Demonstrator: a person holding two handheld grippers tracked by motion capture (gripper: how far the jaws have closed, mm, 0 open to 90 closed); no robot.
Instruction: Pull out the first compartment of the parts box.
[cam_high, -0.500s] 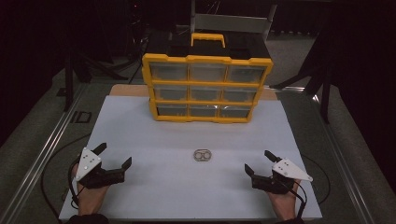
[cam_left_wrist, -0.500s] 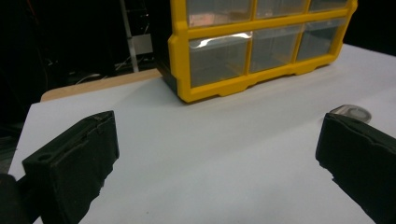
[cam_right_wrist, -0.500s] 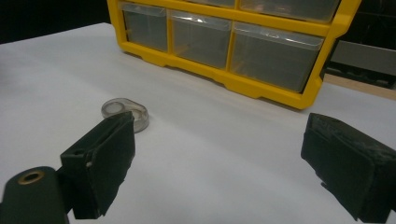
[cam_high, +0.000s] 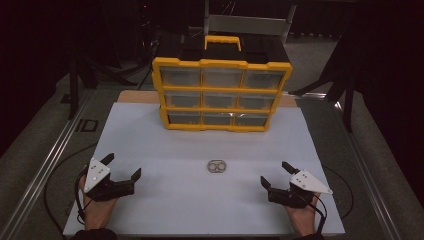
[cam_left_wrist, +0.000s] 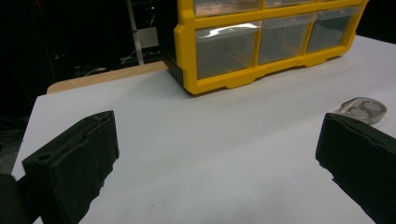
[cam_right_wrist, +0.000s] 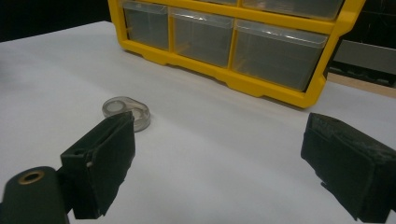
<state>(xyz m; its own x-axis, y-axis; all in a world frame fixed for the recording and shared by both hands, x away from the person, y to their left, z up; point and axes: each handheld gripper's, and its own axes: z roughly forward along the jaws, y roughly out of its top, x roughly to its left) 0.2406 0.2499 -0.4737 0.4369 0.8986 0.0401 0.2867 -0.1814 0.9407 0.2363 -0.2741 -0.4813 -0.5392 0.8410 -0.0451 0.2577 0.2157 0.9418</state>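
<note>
My left gripper (cam_high: 122, 166) and right gripper (cam_high: 276, 174) rested near the front edge of the white table (cam_high: 150, 140), both with jaws spread wide and empty. Between them, a little farther out, lay the small clear 2-lobed case (cam_high: 217, 167), well short of the yellow drawer cabinet (cam_high: 221, 94) with 9 shut drawers. I judged a low, level approach would best straddle the flat case.
</note>
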